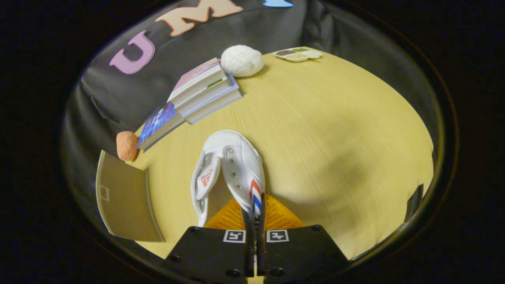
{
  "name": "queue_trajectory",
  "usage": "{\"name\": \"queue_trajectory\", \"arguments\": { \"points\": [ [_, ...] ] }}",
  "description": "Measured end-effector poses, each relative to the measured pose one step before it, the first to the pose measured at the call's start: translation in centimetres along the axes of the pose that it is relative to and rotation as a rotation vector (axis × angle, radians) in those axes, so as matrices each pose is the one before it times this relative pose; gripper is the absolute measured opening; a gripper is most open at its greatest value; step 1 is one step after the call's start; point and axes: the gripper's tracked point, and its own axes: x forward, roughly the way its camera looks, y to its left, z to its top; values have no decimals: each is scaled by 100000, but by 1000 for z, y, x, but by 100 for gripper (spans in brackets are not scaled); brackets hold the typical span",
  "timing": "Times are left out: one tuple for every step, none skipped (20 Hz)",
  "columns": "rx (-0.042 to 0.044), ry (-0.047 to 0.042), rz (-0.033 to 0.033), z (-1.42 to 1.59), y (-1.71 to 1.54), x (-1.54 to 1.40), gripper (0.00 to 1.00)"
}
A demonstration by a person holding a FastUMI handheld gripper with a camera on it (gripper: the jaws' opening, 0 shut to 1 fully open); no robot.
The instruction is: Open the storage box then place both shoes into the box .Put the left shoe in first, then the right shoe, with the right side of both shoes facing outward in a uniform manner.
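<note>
While its toe points away over the table [335,130], the white shoe [230,165] hangs pinched by its side in the gripper [255,215].

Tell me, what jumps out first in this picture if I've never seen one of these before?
The white shoe with a red and blue stripe: the gripper is shut on its side wall, its toe pointing away over the yellow table. Beyond it lies a stack of books with a white ball of yarn beside them, and a brown box flap stands off to one side.

White canvas shoe [230,165], red and blue side stripes, red tongue logo.
Pale yellow wood-grain counter [335,130]; fluffy white ball [242,60]; orange sponge ball [126,145].
</note>
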Motion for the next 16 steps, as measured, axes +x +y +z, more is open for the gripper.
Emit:
{"name": "queue_trajectory", "arguments": {
  "points": [
    [2701,314,-111,156,-105,-50,5],
    [1376,-56,-664,253,-84,-172,5],
    [751,-309,-433,227,-53,-243,5],
    [738,-136,233,232,143,-305,5],
    [929,-177,578,184,411,-263,5],
    [588,-335,724,247,444,-386,5],
    [122,-670,641,194,589,-334,5],
    [-70,-1170,568,376,690,-428,5],
    [37,-1497,893,396,765,-566,5],
    [103,-1236,1489,416,1099,-517,5],
    [279,-1049,1971,342,1338,-561,5],
    [-270,-824,2149,371,1525,-548,5],
    [-912,-981,2055,330,1596,-464,5],
    [-1746,-981,1882,310,1755,-449,5],
    [-2246,-918,1798,215,1721,-523,5],
    [-1885,-712,1970,169,1947,-386,5]
  ]
}}
